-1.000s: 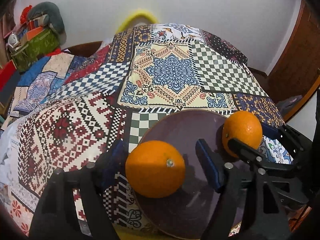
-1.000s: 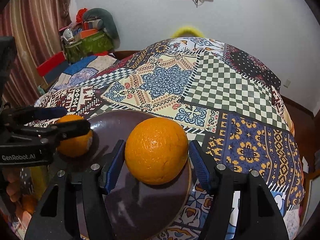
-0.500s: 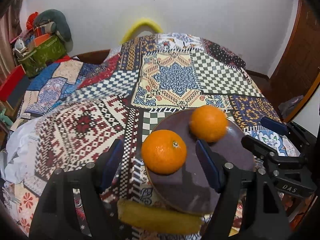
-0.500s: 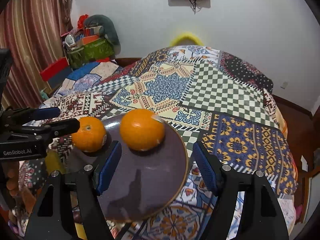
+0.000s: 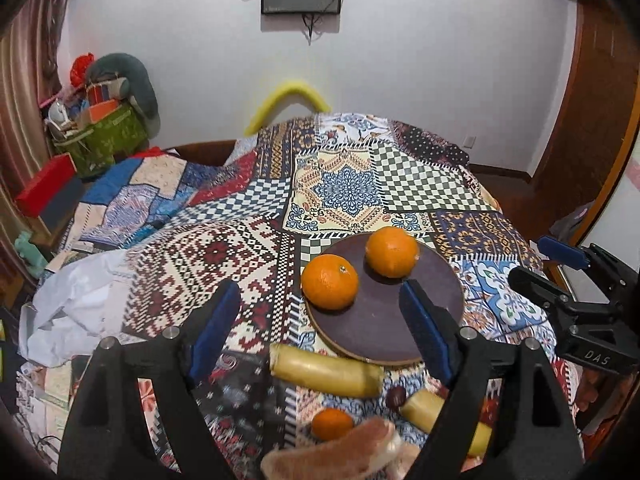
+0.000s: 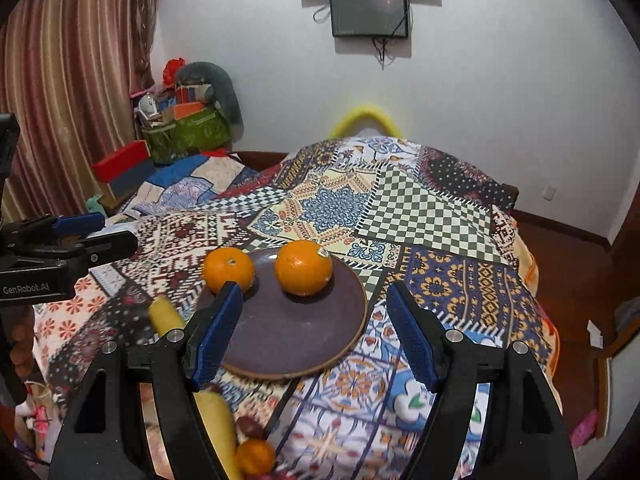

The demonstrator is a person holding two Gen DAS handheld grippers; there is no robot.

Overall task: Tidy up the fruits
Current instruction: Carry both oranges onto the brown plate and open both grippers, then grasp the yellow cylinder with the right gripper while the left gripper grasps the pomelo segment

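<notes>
Two oranges sit on a dark purple plate point(image 5: 380, 328) point(image 6: 296, 344) on the patchwork bedspread: a left orange point(image 5: 330, 282) point(image 6: 228, 269) and a right orange point(image 5: 392, 252) point(image 6: 304, 267). My left gripper point(image 5: 320, 328) is open and empty, raised behind the plate. My right gripper point(image 6: 312, 332) is open and empty, raised near the plate's front edge; it also shows in the left wrist view point(image 5: 560, 272). Two bananas point(image 5: 324, 370) point(image 5: 444, 412) point(image 6: 212, 408), a small orange point(image 5: 332, 424) point(image 6: 254, 456) and a dark date-like fruit point(image 5: 397, 396) point(image 6: 250, 426) lie in front of the plate.
The patchwork bedspread point(image 5: 340, 192) point(image 6: 420, 216) stretches far behind the plate. A green bag with clutter point(image 5: 104, 132) point(image 6: 188, 128) and a red box point(image 5: 44, 188) stand at the left. A white sheet point(image 5: 80, 304) is crumpled at the left. A hand point(image 5: 332, 456) shows below.
Both grippers have let go of their oranges, opened and pulled back and up from the plate. The two oranges now rest on the plate. Bananas and a small orange came into view.
</notes>
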